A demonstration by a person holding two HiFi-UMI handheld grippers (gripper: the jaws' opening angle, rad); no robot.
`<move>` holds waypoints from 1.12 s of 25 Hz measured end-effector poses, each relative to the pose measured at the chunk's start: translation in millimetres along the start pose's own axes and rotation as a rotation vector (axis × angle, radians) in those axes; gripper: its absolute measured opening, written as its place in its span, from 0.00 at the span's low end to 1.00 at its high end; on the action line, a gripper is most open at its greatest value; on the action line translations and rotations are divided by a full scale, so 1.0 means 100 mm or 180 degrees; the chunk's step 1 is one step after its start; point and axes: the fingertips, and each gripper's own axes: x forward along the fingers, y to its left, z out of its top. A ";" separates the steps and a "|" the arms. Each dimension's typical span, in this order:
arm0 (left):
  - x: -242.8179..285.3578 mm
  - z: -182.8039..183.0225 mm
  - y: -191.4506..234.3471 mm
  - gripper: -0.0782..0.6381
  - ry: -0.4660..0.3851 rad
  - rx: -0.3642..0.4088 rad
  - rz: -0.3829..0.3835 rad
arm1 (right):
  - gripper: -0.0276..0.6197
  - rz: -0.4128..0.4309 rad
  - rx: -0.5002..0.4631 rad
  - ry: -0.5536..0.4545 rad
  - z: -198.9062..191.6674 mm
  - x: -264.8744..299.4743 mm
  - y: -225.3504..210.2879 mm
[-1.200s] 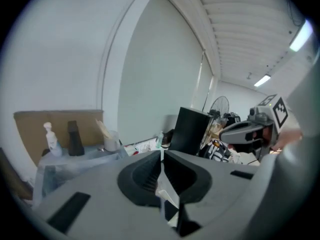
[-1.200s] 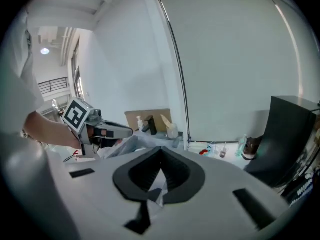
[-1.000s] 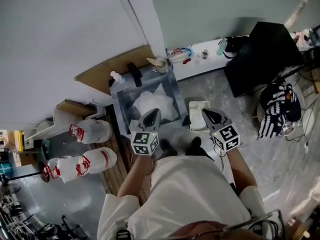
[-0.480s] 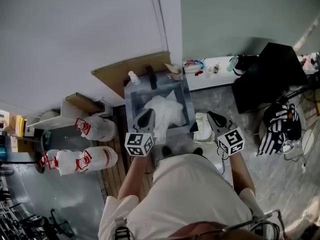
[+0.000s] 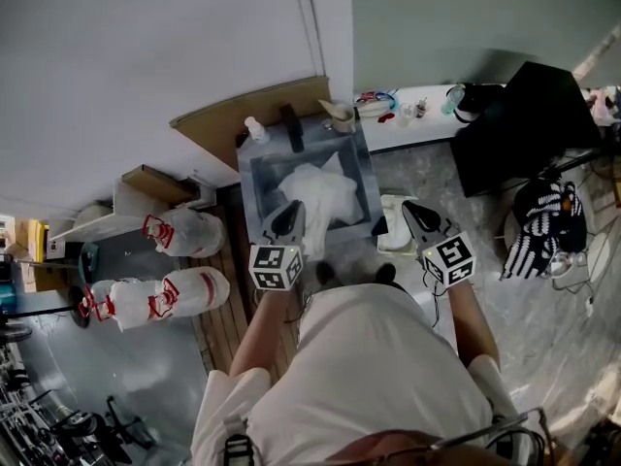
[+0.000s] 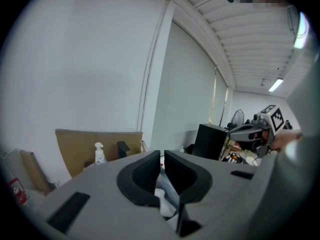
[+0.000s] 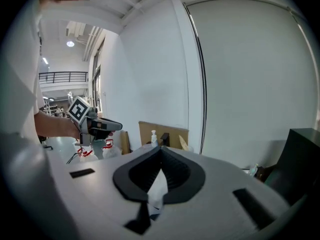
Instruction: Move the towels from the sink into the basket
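Crumpled white towels (image 5: 315,187) fill the steel sink's (image 5: 250,178) middle. A black faucet (image 5: 292,127) and a white spray bottle (image 5: 255,130) block its back edge. The front edge is open.

Towels (image 5: 315,190) in sink (image 5: 254,178), basket (image 5: 390,212) rightward

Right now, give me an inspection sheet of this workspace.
Surface: steel sink against the wall, grey floor around.
Job's things: white towels heaped in the sink; white basket to its right.
Clutter: spray bottle, tied bags, striped cloth.
Grippers: left gripper shut on a towel; right gripper shut on a towel too.
Cables: thin cables on the floor, far right.
Surroundings: white wall, black cabinet.
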 end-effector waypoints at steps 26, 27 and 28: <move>1.47 -3.02 0.68 0.65 0.2136 0.0423 -0.0142 | 0.05 0.0053 0.0663 0.0901 -1.39 0.81 0.36; 1.51 -3.10 0.71 0.68 0.2193 0.0422 -0.0097 | 0.05 0.0034 0.0698 0.0924 -1.45 0.82 0.35; 1.55 -3.17 0.73 0.71 0.2238 0.0410 -0.0052 | 0.05 0.0015 0.0731 0.0946 -1.50 0.82 0.35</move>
